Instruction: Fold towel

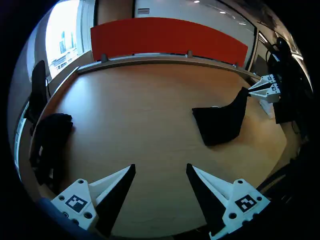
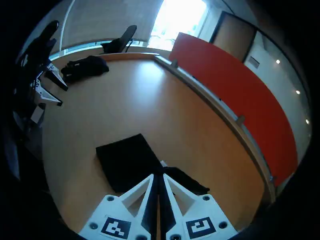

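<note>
The black towel [image 1: 220, 120] lay on the wooden tabletop [image 1: 132, 112] right of centre in the left gripper view, 1 corner raised by the right tongs [image 2: 158, 178], which were clenched on it, while the left tongs [image 1: 160, 167] stood released at lower centre, apart from it.

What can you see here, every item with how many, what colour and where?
towel: one, black, on the table, one corner lifted
cloth pile: one, black, at the table's end near the chair
table: one, light wood, under both cloths
partition: one, red, along the table's far edge
chair: one, black, beyond the table, by the window
left gripper: one, white with black fingers, open over bare table
right gripper: one, white with black fingers, shut on the towel's lifted corner
</note>
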